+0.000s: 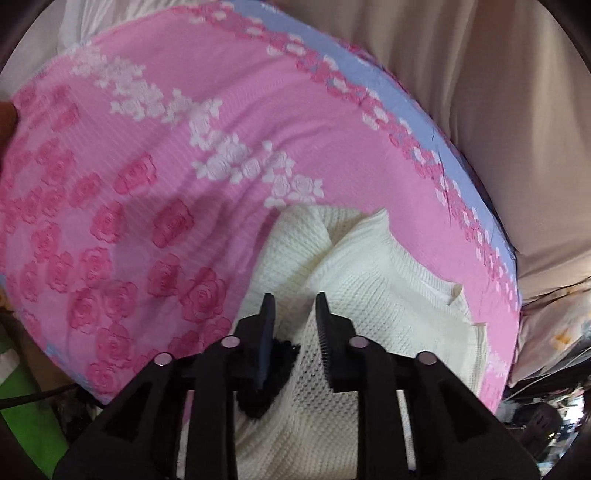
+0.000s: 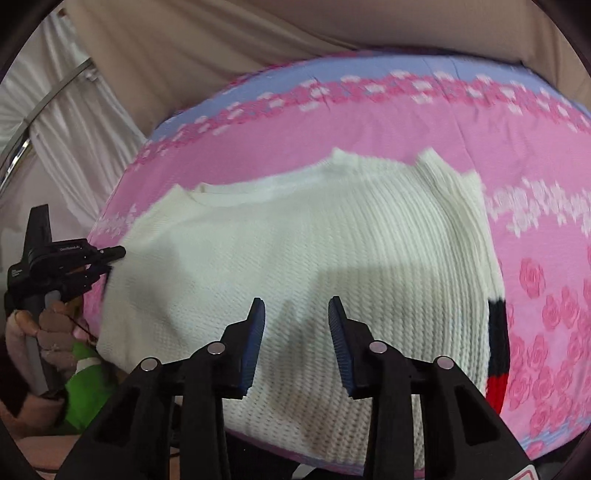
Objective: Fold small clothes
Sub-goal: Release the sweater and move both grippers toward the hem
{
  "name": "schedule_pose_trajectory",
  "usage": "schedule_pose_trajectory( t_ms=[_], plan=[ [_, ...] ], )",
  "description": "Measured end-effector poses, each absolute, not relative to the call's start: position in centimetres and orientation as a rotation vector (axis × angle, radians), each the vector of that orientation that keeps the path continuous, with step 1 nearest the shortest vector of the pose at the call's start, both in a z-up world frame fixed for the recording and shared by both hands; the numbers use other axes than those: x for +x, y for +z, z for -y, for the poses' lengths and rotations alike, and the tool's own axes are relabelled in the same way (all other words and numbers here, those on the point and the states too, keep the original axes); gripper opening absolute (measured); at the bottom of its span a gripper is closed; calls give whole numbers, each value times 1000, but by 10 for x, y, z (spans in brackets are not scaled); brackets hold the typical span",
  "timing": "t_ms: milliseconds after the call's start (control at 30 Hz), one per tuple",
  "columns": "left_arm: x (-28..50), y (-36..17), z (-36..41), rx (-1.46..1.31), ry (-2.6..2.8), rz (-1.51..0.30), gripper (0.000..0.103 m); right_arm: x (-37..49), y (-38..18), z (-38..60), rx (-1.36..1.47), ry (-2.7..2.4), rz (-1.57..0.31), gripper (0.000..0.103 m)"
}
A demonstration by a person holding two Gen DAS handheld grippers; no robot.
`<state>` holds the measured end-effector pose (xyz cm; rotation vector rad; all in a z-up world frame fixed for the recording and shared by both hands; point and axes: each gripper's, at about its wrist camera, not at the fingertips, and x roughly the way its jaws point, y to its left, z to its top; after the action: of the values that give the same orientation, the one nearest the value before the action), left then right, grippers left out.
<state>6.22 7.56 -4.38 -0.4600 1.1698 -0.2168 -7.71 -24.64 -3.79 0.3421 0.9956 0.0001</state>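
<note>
Pink rose-print bedspread (image 2: 535, 155) under a white knit sweater (image 2: 295, 251), spread flat for folding. Left gripper (image 1: 293, 299) low over its edge, fingers parted, gripping nothing yet; right gripper (image 2: 296, 302) above the middle, released, likely poised to pin the cloth

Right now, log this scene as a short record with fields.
garment: white knit sweater, lying spread out, black and red trim at one edge
surface: pink rose-patterned cover with a blue border
left gripper: open, low over the sweater's edge
right gripper: open, above the sweater, holding nothing
backdrop: beige cloth
</note>
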Motion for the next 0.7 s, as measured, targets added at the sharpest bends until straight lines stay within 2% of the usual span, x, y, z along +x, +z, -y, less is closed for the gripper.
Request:
schedule_pose_trajectory(
  t_ms=[67, 100, 233, 267, 433, 567, 633, 700],
  plan=[
    [62, -45, -72, -432, -220, -1172, 25, -60, -39, 235, 342, 46, -1013, 10],
    [64, -49, -71, -413, -206, -1183, 25, -47, -42, 227, 320, 65, -1029, 7],
    [71, -80, -75, -356, -120, -1230, 28, -3, -79, 204, 236, 75, -1126, 6],
    [72, -84, -79, -391, -116, -1223, 29, 7, -91, 202, 221, 63, -1145, 3],
    [73, -67, -94, -451, -110, -1200, 29, 7, -62, 191, 213, 92, -1087, 4],
    [69, -68, -100, -485, -139, -1226, 27, 0, -82, 180, 137, 69, -1162, 4],
    [61, -64, -101, -518, -162, -1220, 29, -14, -70, 176, 179, 109, -1131, 4],
    [53, -62, -98, -516, -164, -1216, 36, -25, -62, 170, 164, 122, -1114, 4]
  ],
)
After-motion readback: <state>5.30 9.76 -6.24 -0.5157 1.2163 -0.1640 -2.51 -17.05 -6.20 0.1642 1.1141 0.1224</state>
